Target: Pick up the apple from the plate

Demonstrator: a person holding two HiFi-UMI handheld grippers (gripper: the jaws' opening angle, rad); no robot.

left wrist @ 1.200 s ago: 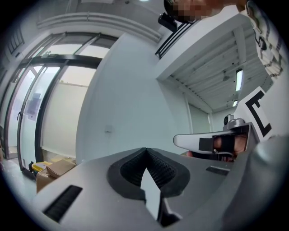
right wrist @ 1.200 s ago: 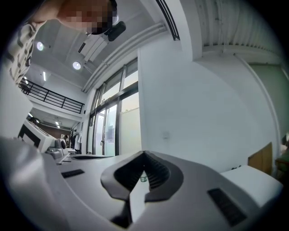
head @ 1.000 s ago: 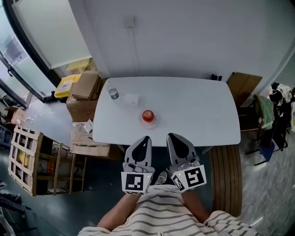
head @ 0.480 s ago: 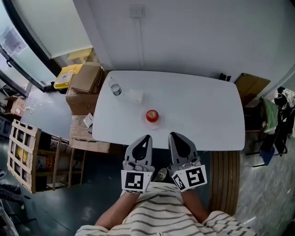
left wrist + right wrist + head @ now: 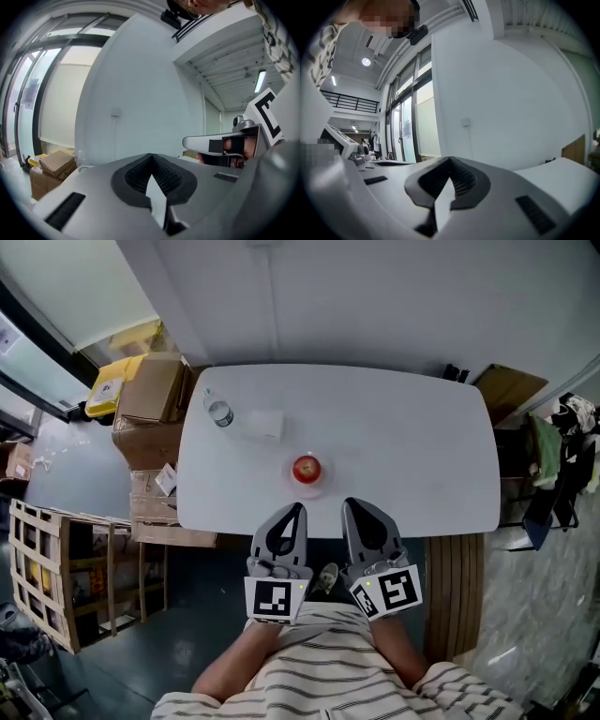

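Note:
A red apple sits on a small pale plate near the front middle of the white table. Both grippers are held side by side at the table's near edge, pointing at the plate. My left gripper is shut and empty, just short of the plate on its left. The right gripper is also shut and empty, slightly to the plate's right. The left gripper view shows shut jaws with the other gripper beside them. In the right gripper view the jaws are shut, and the apple is hidden.
A clear bottle and a small white box stand at the table's back left. Cardboard boxes and a wooden crate are on the floor to the left. A slatted bench is at the right front.
Both grippers have moved forward and slightly down together toward the table's near edge, still shut. The table looks a little larger. The apple has stayed on its plate.

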